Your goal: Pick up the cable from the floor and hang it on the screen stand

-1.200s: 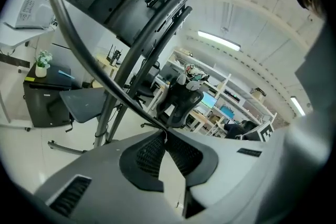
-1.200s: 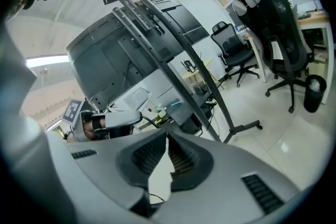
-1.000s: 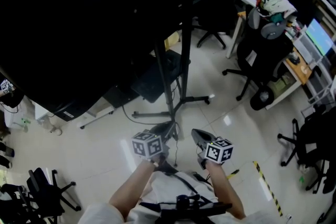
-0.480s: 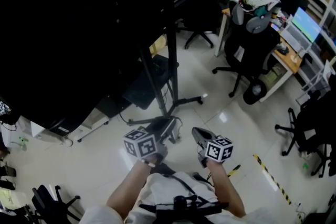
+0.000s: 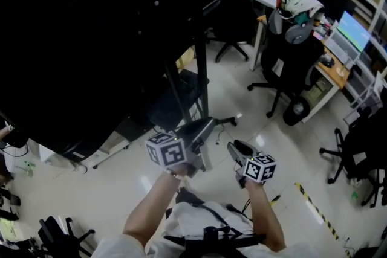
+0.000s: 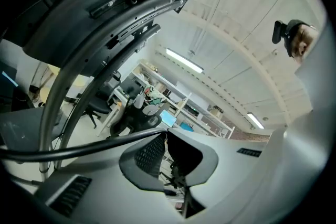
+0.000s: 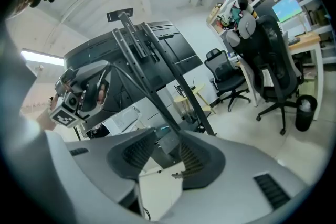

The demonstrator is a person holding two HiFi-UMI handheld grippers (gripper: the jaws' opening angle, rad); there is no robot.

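Pinching the dark cable [image 6: 90,147], the left tool [image 6: 167,136] has its jaws pressed almost together on it. The cord trails off to the left from the pads, up in the air and off the floor. The right tool [image 7: 167,140] is opening its jaws, and only pale floor shows in the gap between its ribbed pads.

From above, both tools are held out at about chest height. The left tool [image 5: 210,125] is close against the uprights of the screen stand [image 5: 200,63], and the right tool [image 5: 234,147] is just beside it. Each carries a cube of black-and-white square markers.

The big black screen [image 5: 84,33] fills the upper left of the head view on its dark metal frame. Under it the floor [image 5: 254,121] is glossy pale tile with a strip of yellow-and-black tape [image 5: 314,209] near the person's right side.

Black office chairs [image 5: 290,63] stand round about. A wooden worktop [image 5: 336,74] along the right wall carries a lit monitor [image 5: 355,29] under shelves. A white sheet [image 7: 265,77] hangs on one chair back, its print too small to read. Long strip lights [image 6: 184,61] run across the white ceiling.
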